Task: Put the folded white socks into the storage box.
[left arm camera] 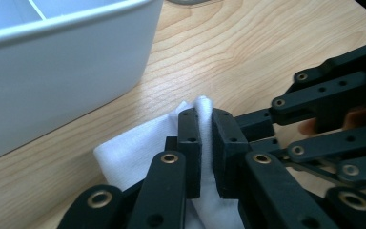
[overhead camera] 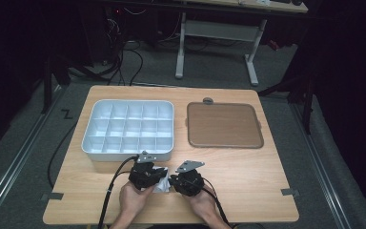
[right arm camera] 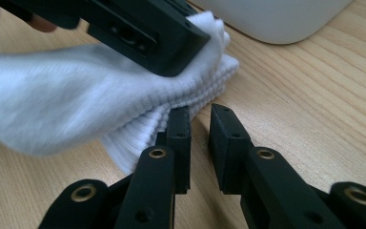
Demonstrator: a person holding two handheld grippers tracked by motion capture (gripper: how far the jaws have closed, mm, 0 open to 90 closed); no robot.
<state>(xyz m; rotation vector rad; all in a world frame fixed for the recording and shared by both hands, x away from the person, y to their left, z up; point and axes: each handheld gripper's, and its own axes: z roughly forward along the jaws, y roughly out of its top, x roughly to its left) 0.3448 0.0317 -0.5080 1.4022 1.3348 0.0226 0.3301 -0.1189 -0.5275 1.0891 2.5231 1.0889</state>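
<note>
Pinching white cloth between left tool

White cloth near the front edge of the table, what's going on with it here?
A person is working the white cloth with a gripper in each hand, on the wooden table in front of the white compartment tray. The left gripper is clamped on a fold of the cloth. The right gripper sits beside the cloth's ribbed edge, jaws nearly closed with nothing between them. A brown tray lies to the right, untouched.
</note>
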